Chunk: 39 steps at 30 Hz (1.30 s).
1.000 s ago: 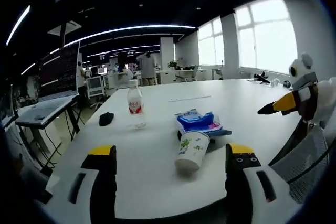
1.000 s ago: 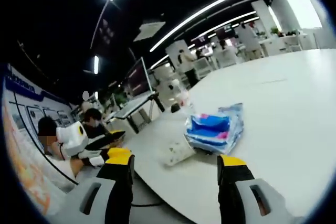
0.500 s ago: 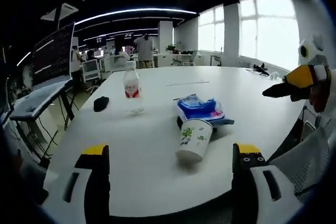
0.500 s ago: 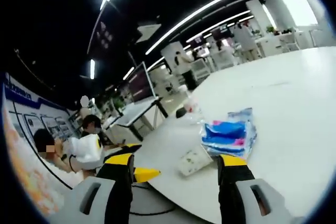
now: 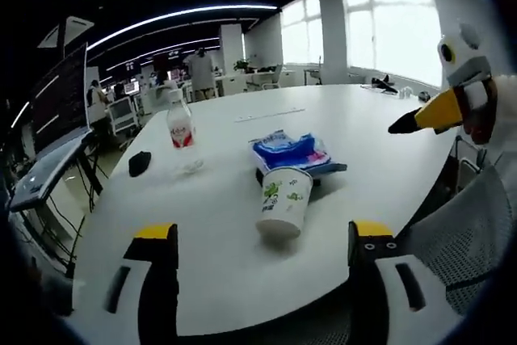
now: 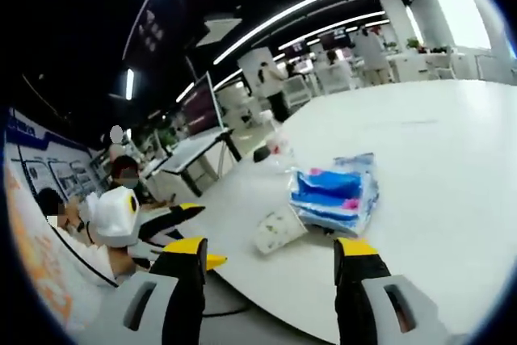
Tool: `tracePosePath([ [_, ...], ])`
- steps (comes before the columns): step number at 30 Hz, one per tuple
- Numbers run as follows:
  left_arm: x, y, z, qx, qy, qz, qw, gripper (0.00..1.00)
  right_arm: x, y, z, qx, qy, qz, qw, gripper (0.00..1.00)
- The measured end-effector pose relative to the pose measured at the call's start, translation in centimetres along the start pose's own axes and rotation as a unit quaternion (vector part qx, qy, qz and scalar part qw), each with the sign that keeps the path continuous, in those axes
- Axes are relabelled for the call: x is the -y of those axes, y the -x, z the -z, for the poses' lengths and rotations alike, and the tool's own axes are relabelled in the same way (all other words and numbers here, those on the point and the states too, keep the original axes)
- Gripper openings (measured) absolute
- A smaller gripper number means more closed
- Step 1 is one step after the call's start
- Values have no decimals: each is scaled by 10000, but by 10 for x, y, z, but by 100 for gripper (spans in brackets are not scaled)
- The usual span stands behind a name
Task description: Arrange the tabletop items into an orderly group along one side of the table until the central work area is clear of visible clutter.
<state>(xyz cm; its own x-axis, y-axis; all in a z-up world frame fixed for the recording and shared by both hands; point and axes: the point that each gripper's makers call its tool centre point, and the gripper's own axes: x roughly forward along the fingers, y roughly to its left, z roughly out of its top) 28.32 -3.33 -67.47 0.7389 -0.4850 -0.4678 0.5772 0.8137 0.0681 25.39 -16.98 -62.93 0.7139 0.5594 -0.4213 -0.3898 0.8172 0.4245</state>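
Desk: a large white round-edged desk (image 5: 242, 224) carries all the things; in the right gripper view its bare top (image 6: 436, 159) spreads away to the right.
Left gripper: the left gripper (image 5: 262, 244) is held level off the near desk edge, looking across the top; its two yellow-tipped jaws stand wide apart with nothing between them. In the right gripper view it comes in from the left (image 6: 190, 214), off the desk edge.
Right gripper: the right gripper (image 6: 269, 252) hangs off the desk edge, tilted so that the desk slopes across the view; its yellow-tipped jaws are spread wide and hold nothing. In the left gripper view it enters from the right (image 5: 428, 115), its jaw pointing toward the desk.
Tissue pack: a blue, white and pink soft plastic pack of tissues (image 5: 292, 153) lies flat near the desk's middle, just behind the cup; in the right gripper view (image 6: 334, 195) it sits just to the right of the cup.
Cup: a white paper cup with green print (image 5: 283, 202) stands upright, close in front of the pack and nearest the left gripper; whether it touches the pack cannot be told. It also shows in the right gripper view (image 6: 279, 232), near the desk edge.
Bottle: a clear plastic bottle with a red label (image 5: 181, 131) stands upright, left of the pack and well apart from it.
Small dark thing: a small black object (image 5: 139, 163) lies on the desk left of the bottle; what it is cannot be told.
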Motion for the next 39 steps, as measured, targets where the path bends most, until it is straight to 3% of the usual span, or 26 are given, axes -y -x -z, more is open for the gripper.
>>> tracePosePath([
  [5, -1, -1, 4, -103, 16, -4, 9999, 86, -2, -17, 2, -266, 309, -84, 9991, 62],
  [17, 0, -5, 17, -447, -121, 34, 9989, 81, 12, -53, 4, -750, 556, -330, 9951, 61],
  [23, 2, -6, 21, -557, -200, 59, 9982, 79, 17, -77, 15, -1191, 802, -612, 9877, 59],
  [29, 3, -5, 23, -627, -305, 73, 9975, 77, 11, -101, 15, -1446, 975, -1074, 9788, 57],
  [34, 3, -5, 26, -727, -356, 93, 9967, 74, 13, -113, 21, -1621, 804, -1220, 9759, 55],
  [39, 1, -5, 27, -742, -388, 79, 9965, 71, 15, -120, 19, -1569, 285, -1294, 9787, 47],
])
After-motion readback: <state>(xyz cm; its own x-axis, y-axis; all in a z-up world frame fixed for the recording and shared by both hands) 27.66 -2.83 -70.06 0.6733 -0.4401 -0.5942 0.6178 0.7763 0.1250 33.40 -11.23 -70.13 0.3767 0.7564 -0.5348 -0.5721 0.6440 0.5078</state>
